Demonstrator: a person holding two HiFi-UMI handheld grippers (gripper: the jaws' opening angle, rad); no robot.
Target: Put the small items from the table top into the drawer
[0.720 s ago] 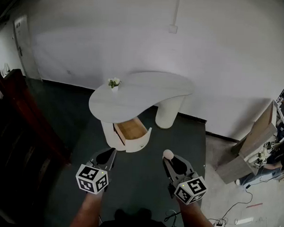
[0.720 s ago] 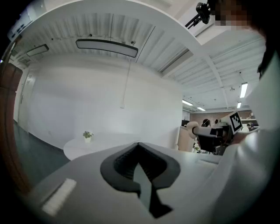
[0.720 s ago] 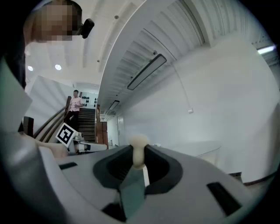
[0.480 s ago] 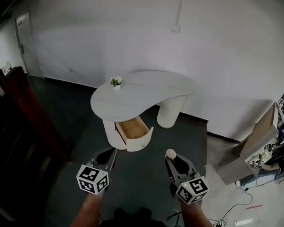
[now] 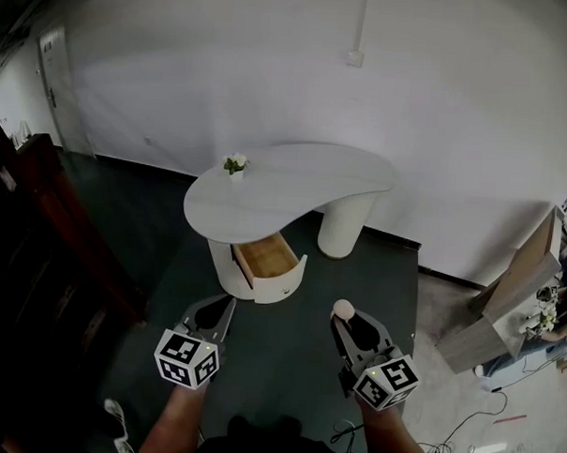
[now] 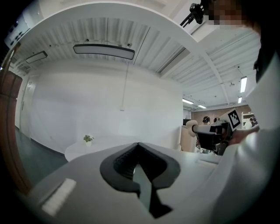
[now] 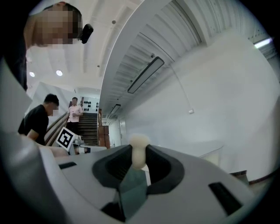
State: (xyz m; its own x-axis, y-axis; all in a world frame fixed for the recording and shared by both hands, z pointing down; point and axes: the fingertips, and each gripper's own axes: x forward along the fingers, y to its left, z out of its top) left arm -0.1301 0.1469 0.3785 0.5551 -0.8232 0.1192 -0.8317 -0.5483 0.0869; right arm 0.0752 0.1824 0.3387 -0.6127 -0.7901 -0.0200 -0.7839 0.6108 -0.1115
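L gripper [image 6: 138,145]: jaws are seen pressed together, nothing betw. them. R gripper [image 7: 139,154]: jaws are clamped on a small cream item [image 7: 140,142], w/ its rounded top poking out past the tips. Both grippers are held side by side over the dark floor [image 5: 278,361], well short of the table [image 5: 304,180]. The drawer [image 5: 283,285] is seen pulled open under the table's near edge, wood lining exposed. A small plant [image 5: 235,163] is stood on the tabletop toward its left end, well apart from the held item.
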